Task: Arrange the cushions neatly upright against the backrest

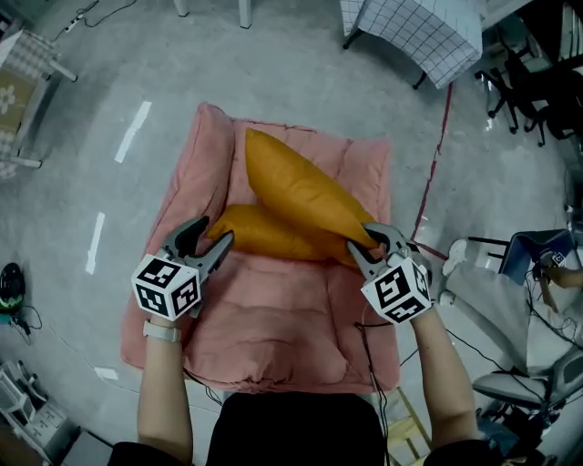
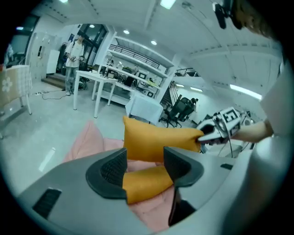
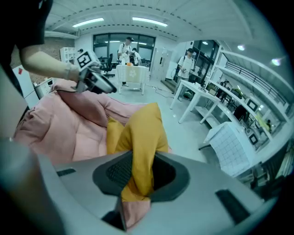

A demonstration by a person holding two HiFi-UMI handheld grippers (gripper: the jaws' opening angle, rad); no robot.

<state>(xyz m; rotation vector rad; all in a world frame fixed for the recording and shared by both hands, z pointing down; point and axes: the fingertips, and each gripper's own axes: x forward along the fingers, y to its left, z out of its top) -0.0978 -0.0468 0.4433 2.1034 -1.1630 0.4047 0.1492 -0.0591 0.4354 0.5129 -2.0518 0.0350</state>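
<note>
**Cushions: R tongs point(image 1: 362, 248) clamping one, L tongs point(image 1: 217, 233) released**

Two orange cushions are lying on the pink padded seat point(image 1: 273, 314), which is sitting on the grey floor point(image 1: 82, 182).

The upper cushion point(image 1: 301, 191) is slanting across the seat in the head view, from upper left down to lower right. It is lying partly over the lower cushion point(image 1: 260, 235). Its lower right corner is sitting btwn the R tongs' pads. The R gripper view shows the fabric pinched there, w/ the rest of the cushion stretching away from the jaws.

The lower cushion is lying roughly crosswise, w/ its right part tucked under the upper one. Its left end is pointing at the L tongs. Those are standing wide apart and pressing nothing. In the L gripper view that end is showing in the gap btwn the jaws, w/ both pads clear of the fabric.

Both of the person's forearms are reaching in from the bottom edge of the head view, one on each side of the seat.

White tape strips point(image 1: 133, 130) are showing on the floor to the left. A checked cloth point(image 1: 414, 27) is hanging over furniture at top right.
</note>
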